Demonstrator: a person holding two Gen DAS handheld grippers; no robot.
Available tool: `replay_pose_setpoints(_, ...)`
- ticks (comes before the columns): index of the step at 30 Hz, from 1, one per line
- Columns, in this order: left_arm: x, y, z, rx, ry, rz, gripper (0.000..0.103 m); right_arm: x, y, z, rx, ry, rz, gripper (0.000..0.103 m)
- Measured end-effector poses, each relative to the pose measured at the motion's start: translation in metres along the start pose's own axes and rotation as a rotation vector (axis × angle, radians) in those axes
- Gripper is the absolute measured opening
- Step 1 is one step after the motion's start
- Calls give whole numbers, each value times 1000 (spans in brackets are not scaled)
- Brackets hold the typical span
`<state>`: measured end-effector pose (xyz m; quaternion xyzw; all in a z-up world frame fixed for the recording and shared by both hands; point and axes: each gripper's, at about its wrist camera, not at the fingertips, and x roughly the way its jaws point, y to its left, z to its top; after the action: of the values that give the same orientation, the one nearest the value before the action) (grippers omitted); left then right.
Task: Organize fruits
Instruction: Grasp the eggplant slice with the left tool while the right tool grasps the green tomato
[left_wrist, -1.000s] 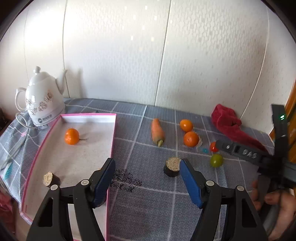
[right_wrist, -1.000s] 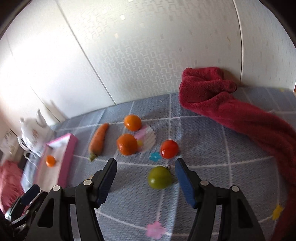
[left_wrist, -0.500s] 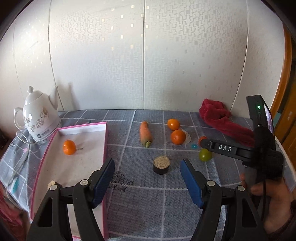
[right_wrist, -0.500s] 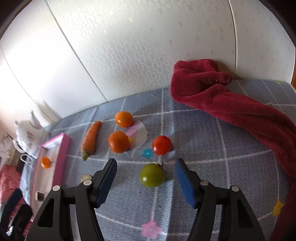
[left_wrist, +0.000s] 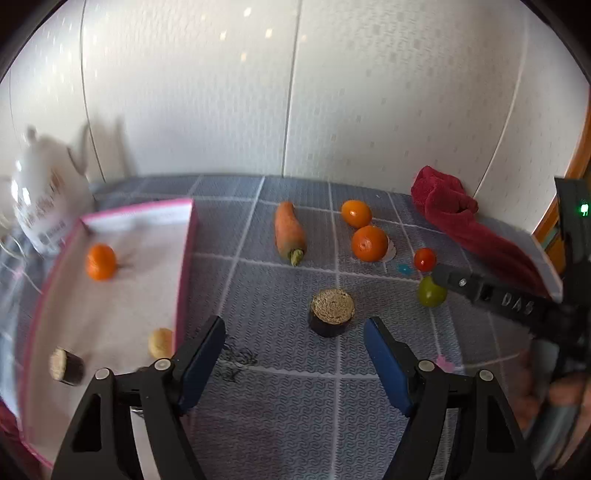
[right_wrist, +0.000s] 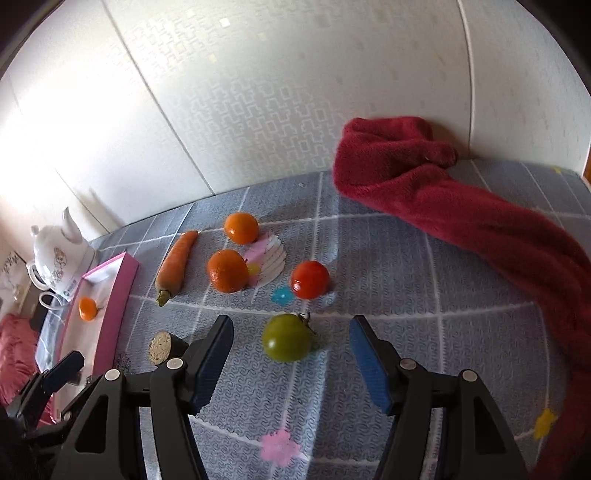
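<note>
The left gripper (left_wrist: 293, 330) hangs over the cloth (left_wrist: 280, 391), its jaws opening with nothing between them; a dark-skinned slice (left_wrist: 331, 312) lies just beyond. The right gripper (right_wrist: 290, 341) stands half wide around a green tomato (right_wrist: 287, 337), pads clear of it. The tray (left_wrist: 186, 258) is blurred and cut off at left, holding a tangerine (left_wrist: 100, 261). The kettle (left_wrist: 44, 199) is smeared.

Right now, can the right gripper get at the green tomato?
Probably yes. The right gripper is open, the green tomato lies on the cloth just ahead between its fingers, and nothing blocks the way.
</note>
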<state>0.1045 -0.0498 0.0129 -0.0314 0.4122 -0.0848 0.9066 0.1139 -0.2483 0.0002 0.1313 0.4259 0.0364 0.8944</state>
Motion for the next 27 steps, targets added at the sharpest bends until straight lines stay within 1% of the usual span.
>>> replay_pose_setpoints(3,9,2,2,-30,13,-25,78,7,10,2,-41,4,-40,66)
replay_pose_setpoints(5,14,-2,5,-19,1,-38,78,12,14,0,-61,29,-60,64)
replay_pose_setpoints(6,17,-6,5,-5,-5,-32,78,15,15,-1,-78,40,-68,55)
replay_pose_setpoints(9,26,-16,7,14,-10,-32,78,23,12,-3,-95,59,-97,41)
replay_pose_setpoints(11,32,-22,7,38,-9,-16,78,28,5,-1,-73,77,-69,35)
replay_pose_setpoints(12,35,-23,7,49,-5,-9,74,28,3,0,-68,72,-59,35)
replay_pose_setpoints(13,39,-24,6,62,2,10,65,29,2,0,-69,71,-56,34)
replay_pose_setpoints(14,43,-24,5,69,13,21,60,29,2,0,-71,71,-52,34)
replay_pose_setpoints(15,47,-22,5,64,25,11,57,29,3,0,-75,75,-44,34)
replay_pose_setpoints(17,47,-19,5,49,20,-11,52,27,4,-1,-80,80,-29,34)
replay_pose_setpoints(18,46,-20,5,48,24,-36,39,26,5,-1,-84,74,-31,33)
replay_pose_setpoints(19,45,-20,5,48,25,-54,29,23,6,-1,-85,61,-34,33)
replay_pose_setpoints(20,41,-24,4,65,9,-37,22,21,7,0,-82,53,-33,33)
replay_pose_setpoints(21,39,-26,3,85,-4,-32,10,18,7,0,-75,45,-26,33)
replay_pose_setpoints(24,39,-22,1,64,8,-56,9,13,6,1,-69,28,-28,33)
replay_pose_setpoints(25,38,-18,1,40,17,-79,12,11,4,1,-57,29,-30,34)
replay_pose_setpoints(26,38,-14,1,11,28,-101,20,11,3,2,-46,33,-29,33)
replay_pose_setpoints(27,36,-11,1,-12,29,-100,46,10,1,3,-36,35,-29,33)
